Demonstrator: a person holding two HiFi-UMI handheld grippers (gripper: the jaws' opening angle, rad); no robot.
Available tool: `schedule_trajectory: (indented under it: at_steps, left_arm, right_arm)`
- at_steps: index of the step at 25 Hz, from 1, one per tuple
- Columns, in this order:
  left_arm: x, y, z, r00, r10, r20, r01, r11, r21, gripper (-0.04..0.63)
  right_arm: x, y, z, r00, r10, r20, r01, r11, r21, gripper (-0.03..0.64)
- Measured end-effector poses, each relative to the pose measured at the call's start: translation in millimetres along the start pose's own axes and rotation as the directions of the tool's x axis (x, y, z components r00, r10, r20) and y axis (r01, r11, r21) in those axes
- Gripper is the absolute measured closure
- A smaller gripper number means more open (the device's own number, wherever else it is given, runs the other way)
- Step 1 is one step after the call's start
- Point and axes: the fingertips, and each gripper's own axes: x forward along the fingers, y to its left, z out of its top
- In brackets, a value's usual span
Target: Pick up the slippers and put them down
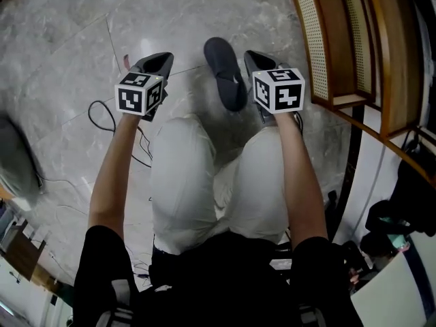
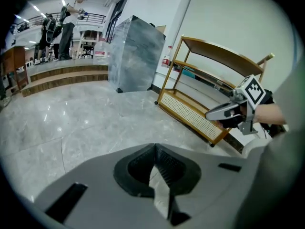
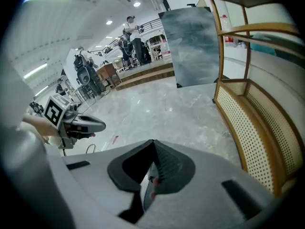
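Presently, with the left gripper [image 2: 154,149] and right gripper [image 3: 153,144] both closed on nothing, the dark grey rounded slipper [image 1: 225,73] between them could be shoved across the glossy marble floor [image 1: 68,39] if approached unopened.

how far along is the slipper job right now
Done: unclear; one dark slipper lies on the marble floor, seen between the grippers. In hand: nothing, the left gripper and right gripper are both shut and empty. Left: no second slipper shows, so I can't tell what remains.
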Motion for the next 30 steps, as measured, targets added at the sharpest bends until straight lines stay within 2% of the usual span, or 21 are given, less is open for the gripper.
schedule_trajectory:
  at_steps: [4,9,13,19,23,30]
  left_arm:
    - [-46.6,-17.5,43.0,1.0,-0.001,-0.011,0.001,1.0,0.026,0.591]
    - [-105.5,-47.8,97.1,1.0,0.005,-0.012,-0.003,0.994,0.106,0.591]
    - [-148.1,-77.1,143.1,0.999,-0.046,0.009,0.045,0.995,0.083,0.591]
    - [-224.9,-124.3,215.3,0.997,-0.078,0.021,0.075,0.991,0.113,0.591]
    - [-278.8,-152.1,261.4,0.995,-0.093,0.047,0.087,0.99,0.113,0.591]
    - [-368.3,-194.1,320.5,0.987,-0.092,0.134,0.078,0.991,0.111,0.591]
  right_arm:
    - [-55.5,7.8,35.0,1.0,-0.017,0.012,0.016,1.0,0.024,0.618]
    - [-123.1,27.1,77.1,0.999,-0.036,0.033,0.034,0.998,0.059,0.618]
    - [-176.1,43.2,110.3,0.998,-0.058,0.038,0.056,0.997,0.054,0.618]
    - [-271.0,68.3,156.9,0.995,-0.08,0.055,0.074,0.992,0.097,0.618]
    - [-334.7,85.3,189.3,0.992,-0.089,0.086,0.079,0.991,0.112,0.618]
    - [-432.1,121.9,243.5,0.983,-0.086,0.164,0.075,0.995,0.07,0.618]
